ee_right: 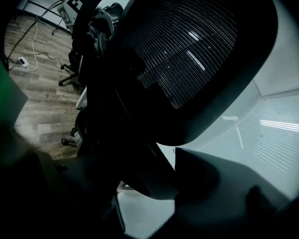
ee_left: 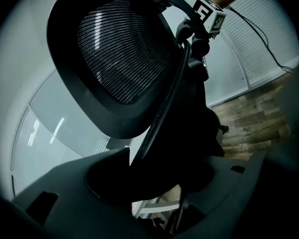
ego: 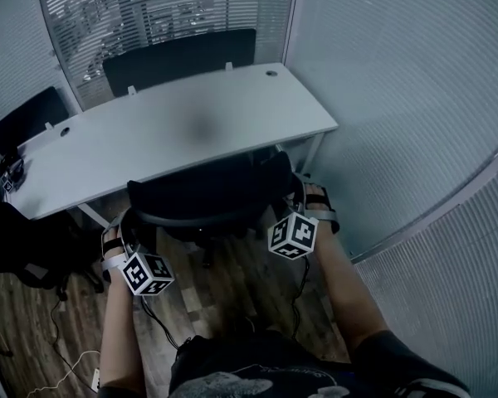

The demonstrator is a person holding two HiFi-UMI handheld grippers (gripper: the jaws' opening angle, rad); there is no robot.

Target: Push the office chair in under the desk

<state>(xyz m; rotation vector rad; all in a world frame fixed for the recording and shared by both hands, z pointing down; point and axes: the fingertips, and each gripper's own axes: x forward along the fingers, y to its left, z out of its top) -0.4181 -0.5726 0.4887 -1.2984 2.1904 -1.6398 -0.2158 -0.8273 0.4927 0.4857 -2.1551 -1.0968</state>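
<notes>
Black plastic jaws of the left gripper are clenched on the curved black back frame of the black mesh-backed office chair. The right gripper grasps the same frame at the opposite side, a dark strut sitting between its jaws. From both claws the chair lies straight ahead, with the white rectangular desk beyond it. The backrest's width runs roughly parallel to the desk's near edge, so a level shove forward from both hands should, as I judge it, send it squarely in. The right hand sits slightly closer to the desk than the left.

The seat's front looks already tucked beneath the near edge, while the backrest stands clear of it.

A white desk leg drops near the right corner, close to the chair's right side, and is the likeliest snag. Another dark chair crowds the near left corner, and a third black chair stands past the far edge. Loose cables lie on the wood-plank floor.
</notes>
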